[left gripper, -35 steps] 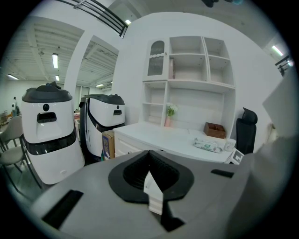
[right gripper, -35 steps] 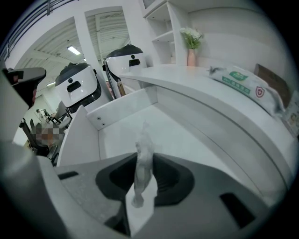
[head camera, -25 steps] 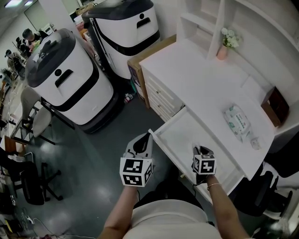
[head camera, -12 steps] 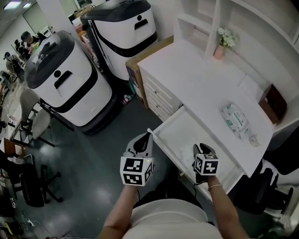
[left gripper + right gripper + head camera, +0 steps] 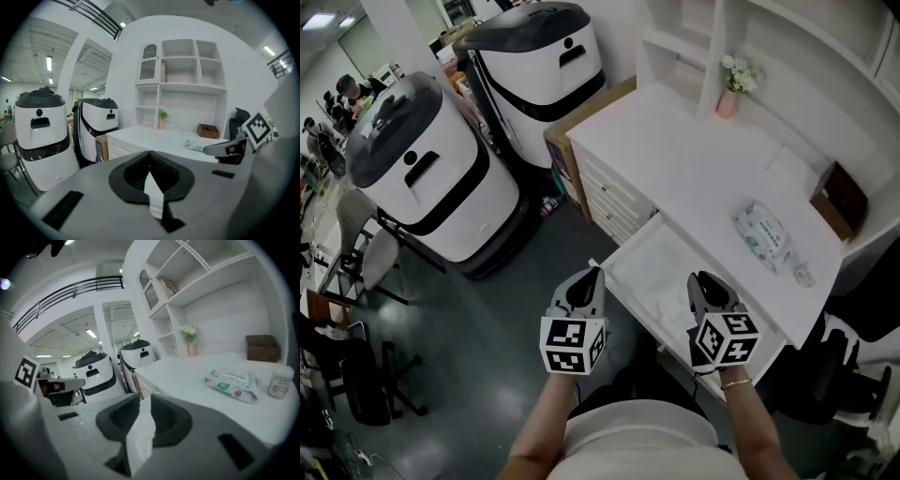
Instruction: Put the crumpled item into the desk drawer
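Head view: my left tongs (image 5: 592, 277) hang over the grey floor just off the open drawer's (image 5: 649, 274) near corner. My right tongs (image 5: 705, 279) sit over the drawer's front part. The marker cubes cover much of both, so the jaws are hard to read here, and the tissue does not show. The drawer is shallow, white and smooth, and its bed lies open beyond the tongs. The desk (image 5: 675, 159) behind is bare in the middle. A wipes pack (image 5: 761, 234), a small jar (image 5: 803, 275) and a brown box (image 5: 836, 199) lie at its right end. Two rounded white-and-black machines (image 5: 422, 173) stand to the left, well apart from the drawer.

Left gripper view: my jaws meet at their ribbed black tips. A white wedge shows lower in the gap, and I cannot tell what it is.

Right gripper view: my jaws clamp the tissue (image 5: 139, 432), a soft white fold with ragged edges. It hangs down between them, and its lower end is lost against the grey body.
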The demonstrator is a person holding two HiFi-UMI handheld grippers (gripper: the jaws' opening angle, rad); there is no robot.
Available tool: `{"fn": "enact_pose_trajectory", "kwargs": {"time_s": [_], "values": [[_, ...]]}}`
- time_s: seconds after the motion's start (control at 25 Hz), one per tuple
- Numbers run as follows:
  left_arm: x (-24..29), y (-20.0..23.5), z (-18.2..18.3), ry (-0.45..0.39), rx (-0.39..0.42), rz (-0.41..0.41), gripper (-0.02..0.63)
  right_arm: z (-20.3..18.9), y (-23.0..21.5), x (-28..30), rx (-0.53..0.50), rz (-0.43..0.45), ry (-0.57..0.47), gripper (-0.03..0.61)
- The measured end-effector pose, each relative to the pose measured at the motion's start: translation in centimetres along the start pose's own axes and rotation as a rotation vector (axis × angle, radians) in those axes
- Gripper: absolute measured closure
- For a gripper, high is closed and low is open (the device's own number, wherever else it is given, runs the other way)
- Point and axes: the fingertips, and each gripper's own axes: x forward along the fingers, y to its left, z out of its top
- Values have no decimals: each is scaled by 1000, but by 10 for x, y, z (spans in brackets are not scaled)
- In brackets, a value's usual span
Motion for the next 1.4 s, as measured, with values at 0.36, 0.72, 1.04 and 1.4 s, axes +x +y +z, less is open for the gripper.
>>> {"fn": "enact_pose_trajectory", "kwargs": {"time_s": [0.36,0.72,1.04,1.4], "values": [[-6,-9,4,-15,12,-13,618,54,16,-45,16,21,-190,513],[-13,-16,8,-35,23,-26,618,74,22,-81,33,5,-287,563],[-21,-19,8,-44,31,-32,618,76,30,-102,32,8,-319,577],[-32,-20,11,-61,42,-37,618,74,32,-116,33,-3,-341,577]]}}
